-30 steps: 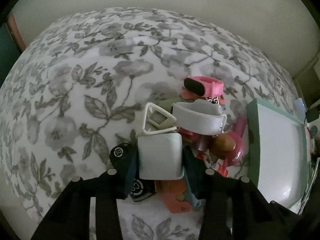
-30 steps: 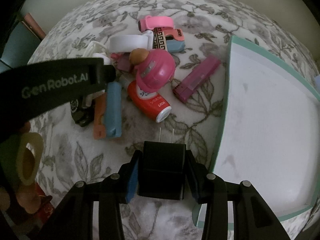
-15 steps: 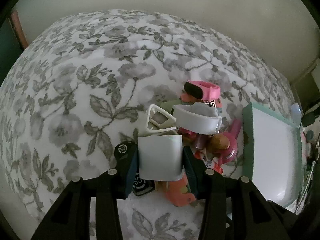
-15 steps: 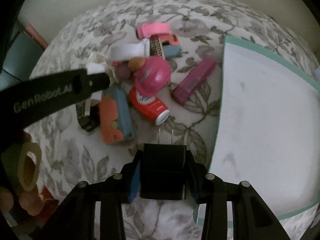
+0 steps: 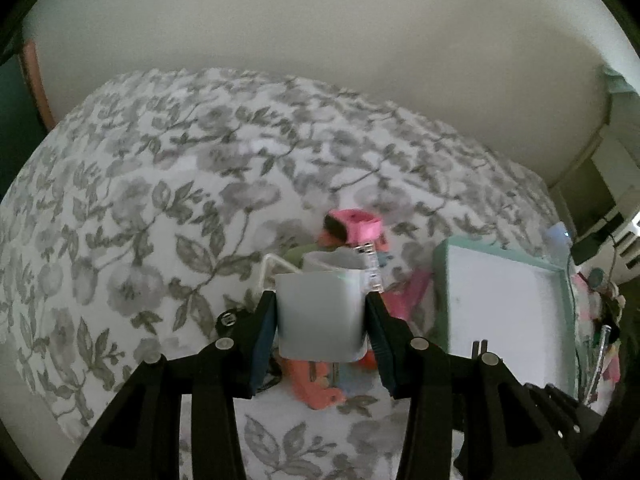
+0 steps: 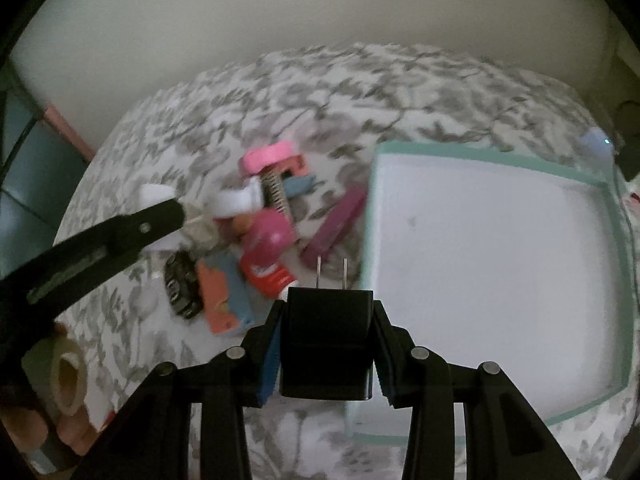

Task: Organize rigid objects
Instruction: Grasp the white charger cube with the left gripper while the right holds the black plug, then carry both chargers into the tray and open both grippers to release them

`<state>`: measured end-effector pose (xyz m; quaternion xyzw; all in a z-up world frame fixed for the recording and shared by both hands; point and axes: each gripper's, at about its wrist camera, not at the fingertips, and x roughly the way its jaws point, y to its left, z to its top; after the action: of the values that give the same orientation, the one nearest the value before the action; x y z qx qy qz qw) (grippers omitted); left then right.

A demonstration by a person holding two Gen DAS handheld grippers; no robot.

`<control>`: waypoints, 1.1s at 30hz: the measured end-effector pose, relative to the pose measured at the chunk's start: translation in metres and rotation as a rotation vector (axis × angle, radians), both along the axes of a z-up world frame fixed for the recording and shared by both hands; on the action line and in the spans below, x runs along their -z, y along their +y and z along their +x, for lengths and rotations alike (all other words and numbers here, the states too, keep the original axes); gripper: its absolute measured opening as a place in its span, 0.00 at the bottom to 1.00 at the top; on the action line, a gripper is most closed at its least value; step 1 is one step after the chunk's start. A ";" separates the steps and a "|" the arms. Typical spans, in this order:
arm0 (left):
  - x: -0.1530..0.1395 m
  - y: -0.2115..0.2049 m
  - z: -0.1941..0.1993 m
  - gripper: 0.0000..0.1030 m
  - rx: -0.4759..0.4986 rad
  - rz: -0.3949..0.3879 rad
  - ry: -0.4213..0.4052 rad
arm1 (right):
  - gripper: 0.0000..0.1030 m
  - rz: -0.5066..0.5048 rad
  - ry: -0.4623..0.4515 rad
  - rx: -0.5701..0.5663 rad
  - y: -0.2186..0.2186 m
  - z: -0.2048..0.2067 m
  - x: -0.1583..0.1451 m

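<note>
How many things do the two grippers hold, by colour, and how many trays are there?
White plastic block, in the left gripper: 1
Black two-prong plug charger, in the right gripper: 1
Green-rimmed white tray: 1
Total: 3

Floral cloth cover (image 5: 160, 208) matt; white block (image 5: 320, 320) smooth plastic; black plug (image 6: 326, 340) matt, metal prongs.
</note>
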<state>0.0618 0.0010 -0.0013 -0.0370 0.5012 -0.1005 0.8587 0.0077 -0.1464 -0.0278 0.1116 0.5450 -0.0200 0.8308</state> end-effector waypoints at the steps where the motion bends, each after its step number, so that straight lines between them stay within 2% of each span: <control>1: -0.002 -0.003 -0.001 0.45 0.007 -0.006 -0.005 | 0.41 -0.008 -0.007 0.013 -0.006 -0.001 -0.002; 7: -0.004 -0.035 -0.013 0.45 0.066 -0.013 -0.001 | 0.41 -0.089 -0.009 0.126 -0.043 -0.005 -0.004; 13: -0.001 -0.085 -0.031 0.45 0.187 0.017 -0.002 | 0.41 -0.099 0.052 0.333 -0.104 -0.016 0.009; 19: 0.010 -0.133 -0.047 0.45 0.290 0.056 0.003 | 0.41 -0.104 0.077 0.466 -0.147 -0.030 0.017; 27: 0.029 -0.174 -0.063 0.45 0.392 0.106 0.011 | 0.41 -0.126 0.064 0.573 -0.187 -0.048 0.015; 33: 0.046 -0.186 -0.069 0.45 0.430 0.139 0.034 | 0.41 -0.111 0.107 0.607 -0.201 -0.056 0.027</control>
<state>-0.0070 -0.1852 -0.0473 0.1284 0.5178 -0.2457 0.8093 -0.0483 -0.3475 -0.0544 0.2225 0.5280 -0.3026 0.7617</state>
